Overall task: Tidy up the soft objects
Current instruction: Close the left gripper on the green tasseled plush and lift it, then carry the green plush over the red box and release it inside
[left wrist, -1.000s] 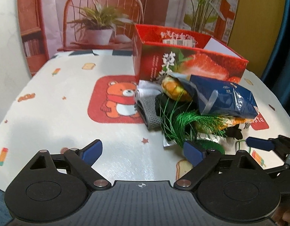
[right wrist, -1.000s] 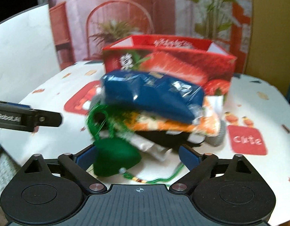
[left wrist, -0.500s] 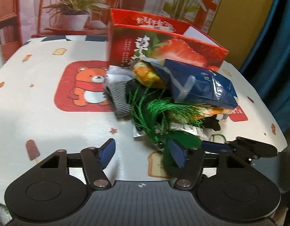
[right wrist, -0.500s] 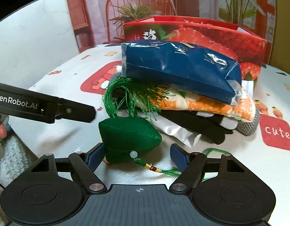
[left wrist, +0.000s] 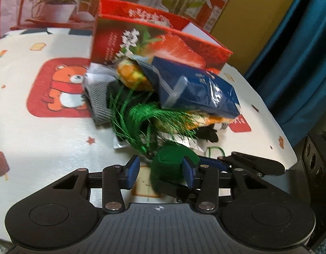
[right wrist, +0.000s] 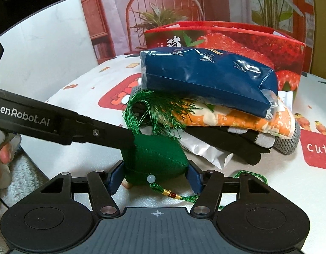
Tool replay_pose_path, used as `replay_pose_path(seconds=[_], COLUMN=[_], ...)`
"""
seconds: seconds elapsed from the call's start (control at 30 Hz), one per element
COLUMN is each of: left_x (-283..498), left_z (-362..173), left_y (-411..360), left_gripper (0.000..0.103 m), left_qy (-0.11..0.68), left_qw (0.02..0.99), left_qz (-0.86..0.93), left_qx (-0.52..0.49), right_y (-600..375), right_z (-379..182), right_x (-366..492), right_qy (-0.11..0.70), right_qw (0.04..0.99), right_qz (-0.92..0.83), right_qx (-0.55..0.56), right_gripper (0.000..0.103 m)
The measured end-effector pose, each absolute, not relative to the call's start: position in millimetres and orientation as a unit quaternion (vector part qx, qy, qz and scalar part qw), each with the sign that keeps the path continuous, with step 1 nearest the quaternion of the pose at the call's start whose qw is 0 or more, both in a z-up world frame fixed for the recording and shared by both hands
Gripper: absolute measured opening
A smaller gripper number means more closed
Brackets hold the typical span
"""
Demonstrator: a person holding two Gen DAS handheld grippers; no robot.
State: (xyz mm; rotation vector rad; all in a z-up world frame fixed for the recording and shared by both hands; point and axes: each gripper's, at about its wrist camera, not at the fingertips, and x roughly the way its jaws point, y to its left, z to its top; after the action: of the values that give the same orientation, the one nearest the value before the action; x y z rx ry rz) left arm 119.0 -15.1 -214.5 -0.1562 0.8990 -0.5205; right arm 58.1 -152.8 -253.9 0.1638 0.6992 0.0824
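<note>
Right gripper (right wrist: 155,178) jaws clamped on green sachet (right wrist: 155,158), at table's near edge, 6 o'clock of the pile. Left gripper (left wrist: 160,171) jaws apart, one finger touching sachet. Risk: green tassel (right wrist: 154,112) ran under blue pack (right wrist: 207,78); lifting could topple the stack.

Each camera rides low behind its own claw, looking forward along the fingers over the desk (left wrist: 46,131). The left wrist view faces the pile from its left front corner; the right wrist view looks from the pile's near side, very close. Both share the green pouch (left wrist: 171,163) (right wrist: 156,158), the blue packet (left wrist: 196,91) (right wrist: 207,78) and the strawberry box (left wrist: 163,46) (right wrist: 237,40).
</note>
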Motion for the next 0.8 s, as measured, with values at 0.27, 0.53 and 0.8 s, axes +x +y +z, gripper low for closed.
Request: replay_pose_path(seconds=[0.27, 0.53, 0.8], left_x=[127, 118, 110], left_z=[-221, -189, -122], left_y=[-23, -5, 6], left_gripper=[0.034, 0.034, 0.034], left_qy=[0.427, 0.405, 0.329], left_qw=[0.860, 0.865, 0.898], left_qz=[-0.266, -0.275, -0.278], left_qx=[-0.085, -0.108, -0.091], right_y=[-156, -150, -144], right_z=[-256, -235, -164], right_x=[57, 51, 56], right_qy=[0.338, 0.316, 0.263], right_qw=[0.936, 0.944, 0.961], right_qz=[0.038, 0.048, 0.072], right_qx=[0.095, 0.080, 0.047], right_gripper=[0.057, 0.056, 0.056])
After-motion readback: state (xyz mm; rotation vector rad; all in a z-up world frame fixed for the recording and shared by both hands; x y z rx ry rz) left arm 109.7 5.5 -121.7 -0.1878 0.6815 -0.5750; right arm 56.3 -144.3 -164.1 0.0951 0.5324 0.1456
